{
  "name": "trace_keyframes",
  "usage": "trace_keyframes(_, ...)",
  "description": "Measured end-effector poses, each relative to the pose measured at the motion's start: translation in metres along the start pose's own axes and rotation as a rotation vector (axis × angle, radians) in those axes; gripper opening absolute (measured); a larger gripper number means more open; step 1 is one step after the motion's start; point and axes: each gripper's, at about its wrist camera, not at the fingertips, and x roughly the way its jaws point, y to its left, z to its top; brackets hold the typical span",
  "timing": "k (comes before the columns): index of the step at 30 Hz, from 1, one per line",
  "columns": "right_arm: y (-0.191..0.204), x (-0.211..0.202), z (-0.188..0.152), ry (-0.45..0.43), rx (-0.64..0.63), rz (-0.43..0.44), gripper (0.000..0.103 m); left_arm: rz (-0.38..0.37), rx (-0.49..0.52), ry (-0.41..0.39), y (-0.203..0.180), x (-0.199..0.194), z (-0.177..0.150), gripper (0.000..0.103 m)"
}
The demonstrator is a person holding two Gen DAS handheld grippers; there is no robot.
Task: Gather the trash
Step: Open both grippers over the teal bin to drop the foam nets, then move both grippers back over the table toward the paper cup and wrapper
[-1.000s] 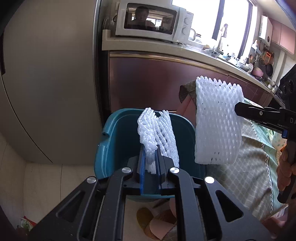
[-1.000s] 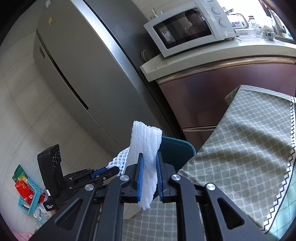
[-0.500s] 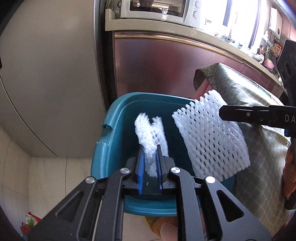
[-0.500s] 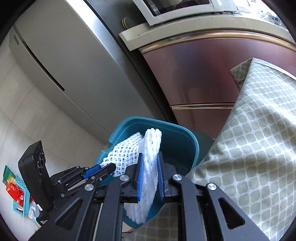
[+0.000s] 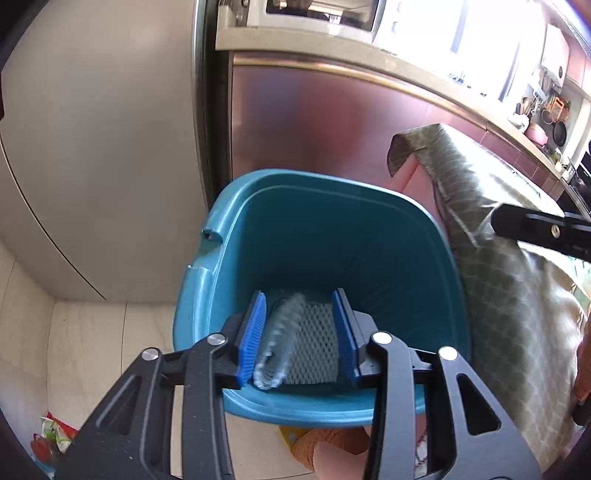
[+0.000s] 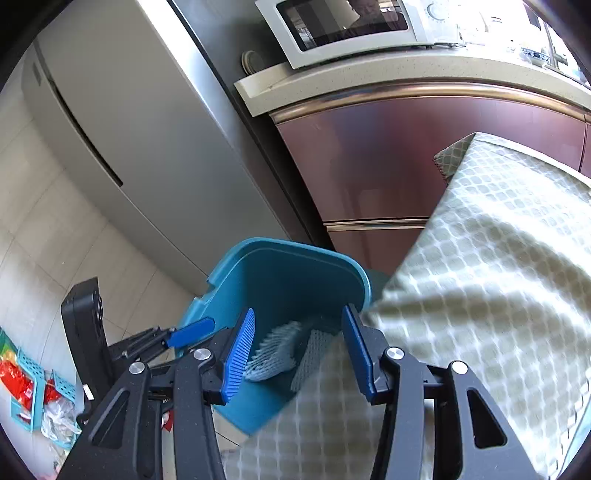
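Both the left gripper [image 5: 301, 328] and right gripper [image 6: 297, 349] hold their jaws spread above the teal bin [image 5: 295, 206], 2 foam nets [image 5: 314, 343] inside.

We see strong daylight pouring in from the window [image 5: 480, 33] at upper right of the left wrist view, blown out to pure white. Glare streaks the fridge [image 6: 147, 122] and the cabinet front [image 5: 314, 122]. The foam net [image 5: 275, 343] is smeared by motion blur, and the checked cloth [image 6: 480, 295] looks soft. Fisheye bending curves every straight edge, and the corners darken to black.
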Motion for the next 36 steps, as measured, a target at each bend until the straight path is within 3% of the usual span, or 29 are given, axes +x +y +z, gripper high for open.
trace_keyframes(9,0.001,-0.079,-0.027,-0.114,-0.103,0.031,0.049,-0.063,0.093,-0.124,-0.047,-0.054,0.002,0.045)
trace_keyframes(16,-0.029,-0.165,-0.058,-0.254,-0.096,-0.030,0.049,-0.220,0.220,-0.208,-0.116,-0.098,0.005,0.052)
trace_keyframes(24,-0.083,-0.247,-0.106,-0.386,0.018,-0.197,0.049,-0.388,0.342,-0.207,-0.204,-0.120,-0.007,0.054)
trace_keyframes(29,-0.124,-0.284,-0.136,-0.429,0.113,-0.310,0.049,-0.450,0.408,-0.187,-0.254,-0.116,-0.014,0.054)
trace_keyframes(36,-0.181,-0.314,-0.180,-0.448,0.283,-0.422,0.049,-0.541,0.391,-0.129,-0.303,-0.095,-0.003,0.055)
